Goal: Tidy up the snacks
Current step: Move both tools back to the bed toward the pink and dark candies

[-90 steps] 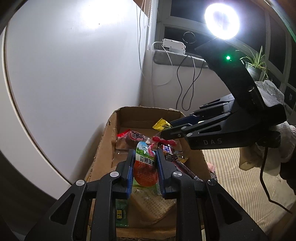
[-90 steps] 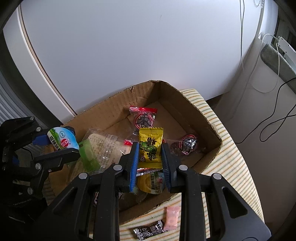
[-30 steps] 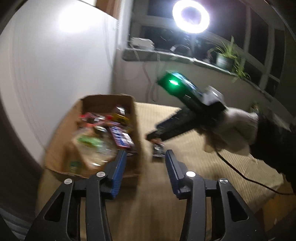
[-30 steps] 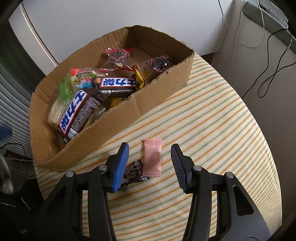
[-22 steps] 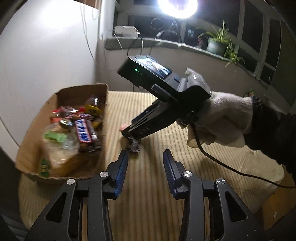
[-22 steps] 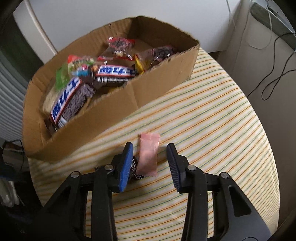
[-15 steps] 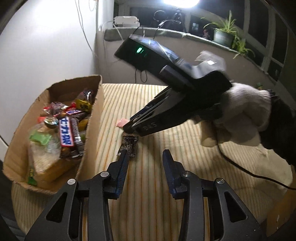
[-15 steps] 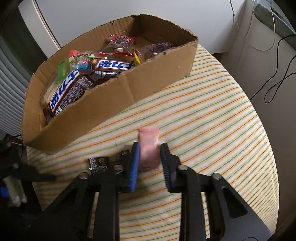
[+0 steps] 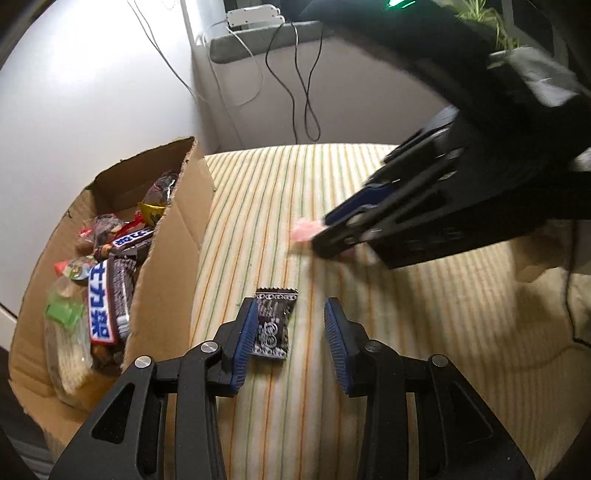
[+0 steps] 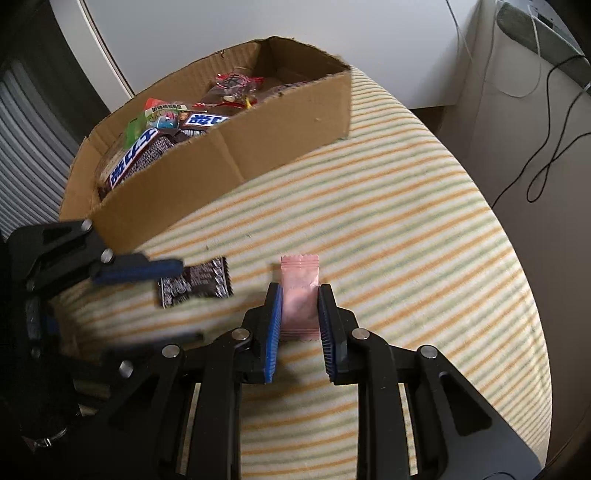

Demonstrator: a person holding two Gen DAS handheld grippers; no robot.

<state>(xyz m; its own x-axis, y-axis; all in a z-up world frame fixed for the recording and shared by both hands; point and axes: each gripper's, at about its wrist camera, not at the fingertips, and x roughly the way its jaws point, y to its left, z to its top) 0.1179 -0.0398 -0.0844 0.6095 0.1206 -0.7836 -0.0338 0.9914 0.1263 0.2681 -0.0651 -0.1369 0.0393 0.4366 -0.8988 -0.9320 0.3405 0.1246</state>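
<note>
A cardboard box [image 9: 173, 236] [image 10: 229, 158] holds several snacks on a striped cloth surface. A small black snack packet [image 9: 274, 322] [image 10: 195, 282] lies flat on the cloth beside the box. My left gripper [image 9: 290, 334] is open, its fingers on either side of the black packet. A pink candy packet [image 10: 299, 291] [image 9: 304, 230] sits between the fingers of my right gripper [image 10: 298, 312], which is shut on it just at the cloth.
The striped cloth [image 10: 406, 221] covers a rounded table that drops off at the right. A white wall and cables [image 9: 295, 74] stand behind. A white panel [image 10: 258, 22] is behind the box.
Both grippers left the box empty and came to the cloth. My right gripper closed on the pink candy. My left gripper moved down around the black packet.
</note>
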